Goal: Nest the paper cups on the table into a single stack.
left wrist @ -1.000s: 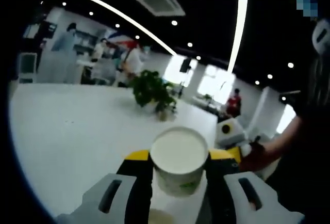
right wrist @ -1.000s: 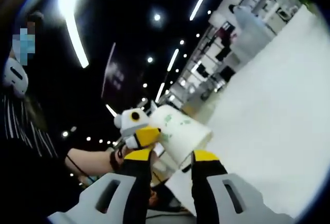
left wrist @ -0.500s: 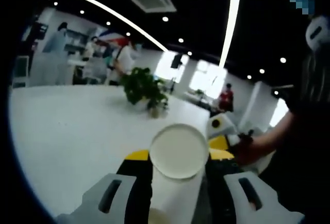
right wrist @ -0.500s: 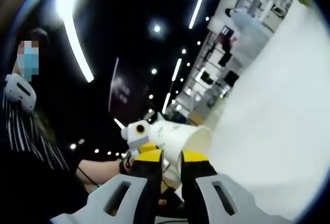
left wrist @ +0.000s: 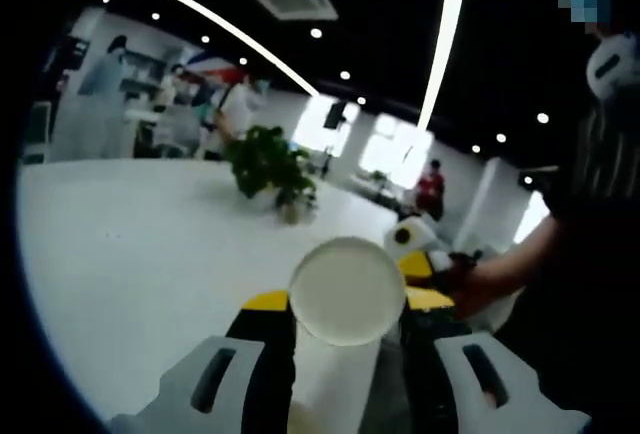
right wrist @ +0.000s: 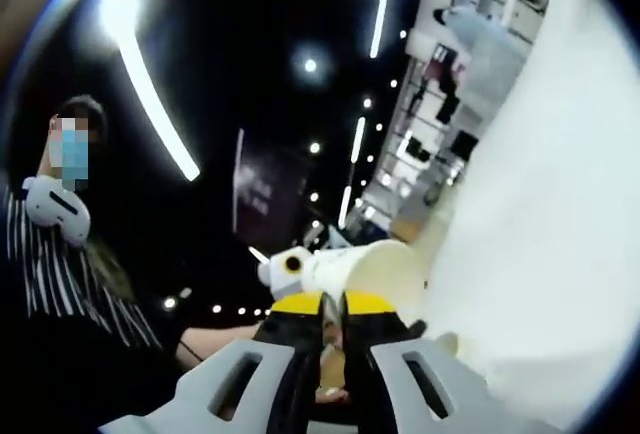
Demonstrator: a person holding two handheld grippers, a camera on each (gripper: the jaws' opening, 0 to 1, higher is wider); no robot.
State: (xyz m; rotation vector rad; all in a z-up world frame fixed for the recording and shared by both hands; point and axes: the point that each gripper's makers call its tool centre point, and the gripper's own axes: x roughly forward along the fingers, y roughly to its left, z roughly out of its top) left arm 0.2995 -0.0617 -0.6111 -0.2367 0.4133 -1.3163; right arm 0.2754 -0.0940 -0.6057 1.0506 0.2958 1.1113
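In the left gripper view I have the left gripper (left wrist: 345,326) nearest me, its black and yellow jaws set apart and pressed against the two sides of a paper cup (left wrist: 346,292). The cup is held off the table (left wrist: 130,254), its round pale face turned toward my camera; I cannot tell whether that face is the mouth or the base. Just to the right of the cup, and a little beyond it, I see the right gripper (left wrist: 420,259) with a hand (left wrist: 462,276) on it and a striped sleeve behind. Beyond the cup, on the white table, a potted plant (left wrist: 268,166) stands well apart from it. Past the plant, people stand in a bright room under ceiling light strips.

In the right gripper view my right gripper (right wrist: 331,306) shows its jaws drawn almost together, only a narrow slit between the yellow tips; I cannot tell whether anything is pinched there. Directly beyond those tips I see the cup (right wrist: 375,266) lying sideways, carried by the left gripper (right wrist: 300,272) at its left side. The table (right wrist: 540,254) spreads to the right of the cup
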